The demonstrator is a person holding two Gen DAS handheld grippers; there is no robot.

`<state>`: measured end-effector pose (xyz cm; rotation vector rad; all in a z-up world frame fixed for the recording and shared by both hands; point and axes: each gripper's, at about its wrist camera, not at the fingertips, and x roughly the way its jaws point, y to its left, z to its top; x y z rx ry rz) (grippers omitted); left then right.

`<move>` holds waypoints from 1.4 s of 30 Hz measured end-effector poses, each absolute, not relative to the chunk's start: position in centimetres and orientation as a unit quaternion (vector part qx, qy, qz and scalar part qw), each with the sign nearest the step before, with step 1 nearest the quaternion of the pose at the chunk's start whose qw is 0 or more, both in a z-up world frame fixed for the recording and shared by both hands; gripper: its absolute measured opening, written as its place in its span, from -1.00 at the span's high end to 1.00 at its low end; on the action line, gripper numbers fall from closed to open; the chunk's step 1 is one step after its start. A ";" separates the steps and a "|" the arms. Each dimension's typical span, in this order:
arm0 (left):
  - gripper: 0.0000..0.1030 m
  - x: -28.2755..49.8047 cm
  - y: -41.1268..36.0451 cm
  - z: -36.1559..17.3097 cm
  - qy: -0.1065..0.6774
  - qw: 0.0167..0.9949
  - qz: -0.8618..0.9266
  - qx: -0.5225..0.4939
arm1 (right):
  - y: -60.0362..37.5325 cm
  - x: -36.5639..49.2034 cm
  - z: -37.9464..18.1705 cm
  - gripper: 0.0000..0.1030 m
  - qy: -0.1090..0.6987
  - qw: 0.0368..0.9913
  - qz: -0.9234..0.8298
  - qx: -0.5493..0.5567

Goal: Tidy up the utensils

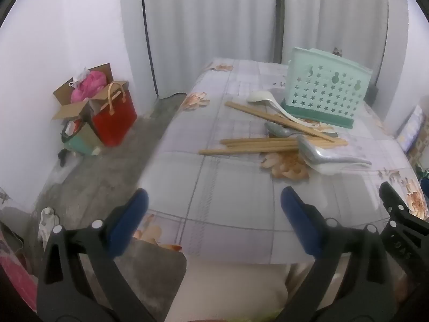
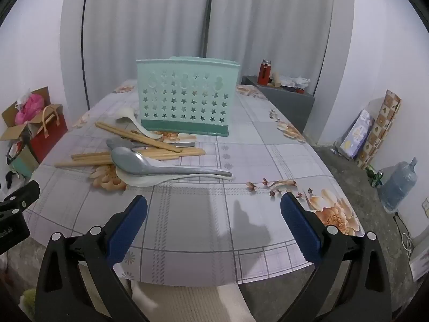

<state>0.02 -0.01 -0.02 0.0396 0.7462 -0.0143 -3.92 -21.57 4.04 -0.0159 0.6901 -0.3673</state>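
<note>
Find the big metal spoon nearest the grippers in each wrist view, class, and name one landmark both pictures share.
Left wrist view: the metal spoon lies right of centre, bowl toward the chopsticks, handle pointing right.
Right wrist view: the same spoon lies left of centre, on a white spoon.
Shared landmark: the green star-holed utensil holder behind the pile.

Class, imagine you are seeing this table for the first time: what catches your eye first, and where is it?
The mint-green utensil holder stands upright at the table's middle. In front of it, to the left, lies a jumble of wooden chopsticks and spoons, with a metal spoon nearest. Both claws, left and right, hang open and empty.
</note>
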 end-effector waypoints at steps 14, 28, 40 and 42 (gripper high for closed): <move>-0.83 0.0 0.0 -0.1 0.369 0.929 -0.010 0.017 | -21.6 -4.0 4.2 -0.88 0.336 0.924 -0.180 -0.011; -0.84 -0.4 -0.4 -0.1 0.368 0.930 -0.009 0.016 | -21.7 -4.1 4.2 -0.88 0.336 0.925 -0.180 -0.010; -0.83 -0.3 -0.3 0.0 0.369 0.929 -0.009 0.017 | -21.7 -4.1 4.3 -0.88 0.335 0.925 -0.180 -0.010; -0.83 -0.3 -0.3 0.0 0.369 0.929 -0.009 0.016 | -21.7 -4.1 4.3 -0.88 0.335 0.925 -0.180 -0.011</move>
